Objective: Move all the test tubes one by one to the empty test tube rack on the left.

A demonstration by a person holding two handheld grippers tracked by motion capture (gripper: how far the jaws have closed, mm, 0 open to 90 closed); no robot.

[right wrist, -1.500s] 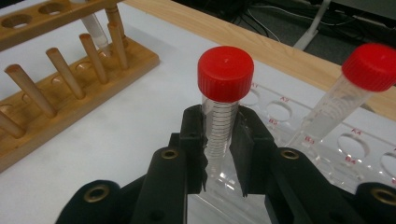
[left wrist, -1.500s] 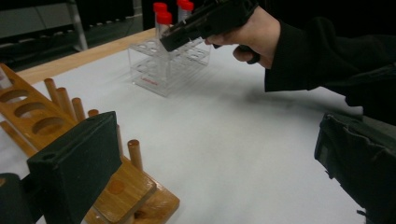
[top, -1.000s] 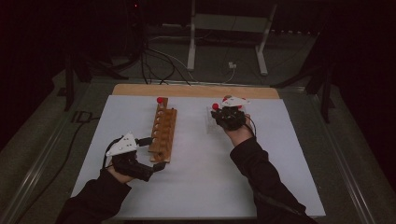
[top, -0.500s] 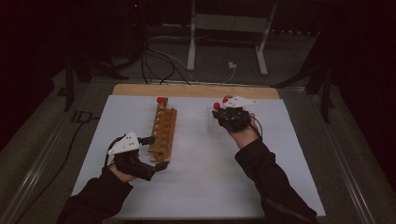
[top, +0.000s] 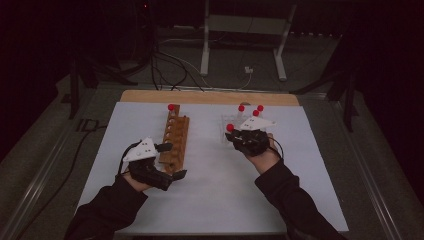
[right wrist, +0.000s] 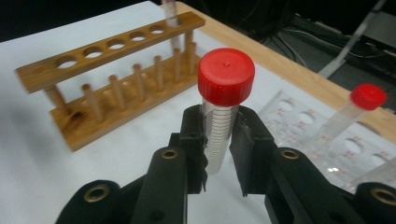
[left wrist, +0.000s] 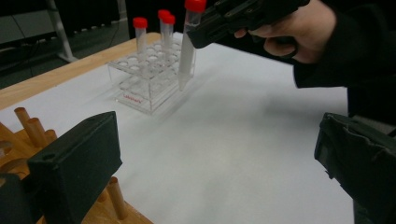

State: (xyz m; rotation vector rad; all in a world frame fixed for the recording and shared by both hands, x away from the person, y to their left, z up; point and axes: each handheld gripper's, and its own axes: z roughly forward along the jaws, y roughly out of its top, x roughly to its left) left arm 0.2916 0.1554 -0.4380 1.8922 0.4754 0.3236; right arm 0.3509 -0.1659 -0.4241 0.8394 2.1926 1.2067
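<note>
White table cover [top: 210, 200] at frame center: our right gripper [right wrist: 219, 140] pinches a red-capped tube [right wrist: 223, 107]; our left gripper [top: 167, 161] stands spread around the wooden rack [top: 175, 141].

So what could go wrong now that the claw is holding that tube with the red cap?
1. The right claw pinches the tube only just under its cap; the tube looks smooth, so it might slip or tilt.
2. The wooden rack has small holes; a slightly crooked tube could bump the top rail instead of going in.
3. The left claw looks open around the rack's end, so the rack might slide if bumped.
</note>
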